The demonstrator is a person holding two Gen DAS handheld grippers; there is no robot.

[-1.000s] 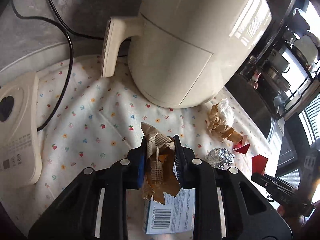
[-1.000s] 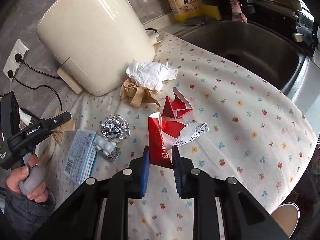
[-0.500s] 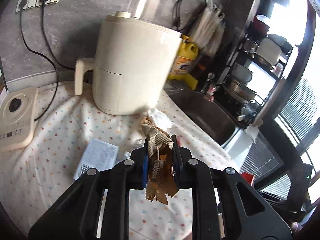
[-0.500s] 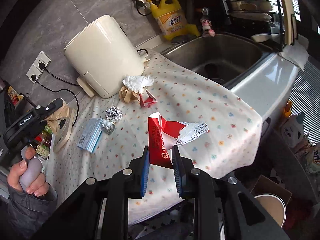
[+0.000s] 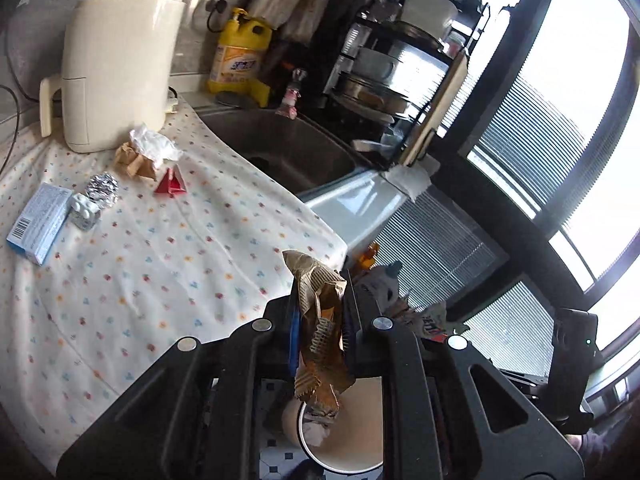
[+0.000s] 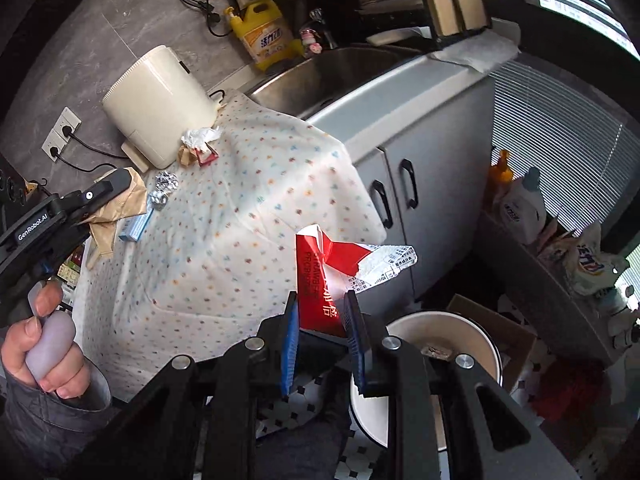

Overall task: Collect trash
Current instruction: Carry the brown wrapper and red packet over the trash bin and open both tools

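While both hands hang out past the counter edge, here's the rundown, left to right:

left gripper: jaws have just been closing, now clamped narrow on the brown paper wrapper, crumpled and standing up between the pads
white bin: on the tiled floor at 6 o'clock under that wrapper, some scraps already inside
floral cloth: covers the counter, from 9 to 11 o'clock in the left view
leftovers on the cloth: blue box at 9 o'clock, foil ball just beside it, red paper scrap and a tissue-and-brown-paper wad near the cream appliance
right gripper: narrow too, pinching the torn red carton, which sticks up at 12 o'clock from the jaws
bin in the right view: at 5 o'clock from the carton, off to its right rather than straight below
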